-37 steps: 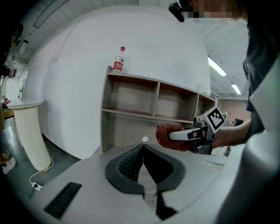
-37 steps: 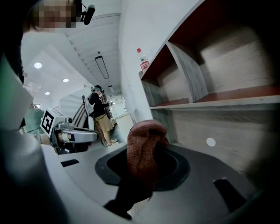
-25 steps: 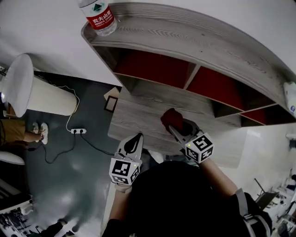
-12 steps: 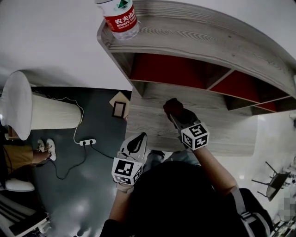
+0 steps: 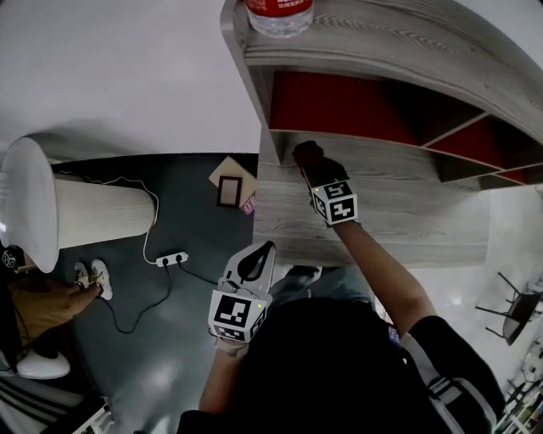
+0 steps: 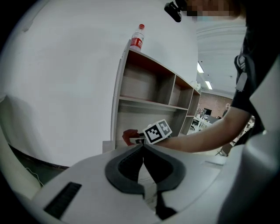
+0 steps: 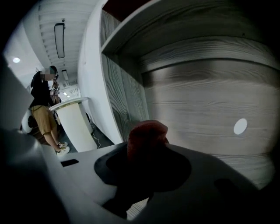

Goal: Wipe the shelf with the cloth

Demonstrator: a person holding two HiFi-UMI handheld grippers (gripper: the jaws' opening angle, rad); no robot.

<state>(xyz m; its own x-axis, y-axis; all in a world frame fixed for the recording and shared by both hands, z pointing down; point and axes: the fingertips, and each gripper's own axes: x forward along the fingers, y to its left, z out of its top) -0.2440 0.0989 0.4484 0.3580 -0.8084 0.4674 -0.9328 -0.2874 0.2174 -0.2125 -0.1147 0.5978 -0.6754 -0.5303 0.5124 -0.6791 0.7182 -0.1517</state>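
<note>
The grey wood-grain shelf [image 5: 399,220] is seen filling the upper right of the head view, with red panels glimpsed inside its upper compartments and a broad lower board jutting forward. A white cylindrical stand [image 5: 93,212] is seen on the dark floor, well off to the left. A bystander [image 7: 43,105] is picked up beside that stand in the right gripper view.

The right gripper [image 5: 310,169] is stretched out over the lower board, and its jaws are clamped tight on the red cloth [image 5: 306,155]. The cloth is bunched into a wad and is held at the board's left end, deep in, close by the upright side wall; it appears to be pressed against the wood.

The left gripper [image 5: 262,253] is held low and back, clear of the shelf's front edge. Its jaws are brought together, with nothing between them.

A red-labelled water bottle [image 5: 279,13] is stood on the top board at its left corner. A small picture frame [image 5: 229,191] and a white power strip [image 5: 172,258] are spotted on the floor.
</note>
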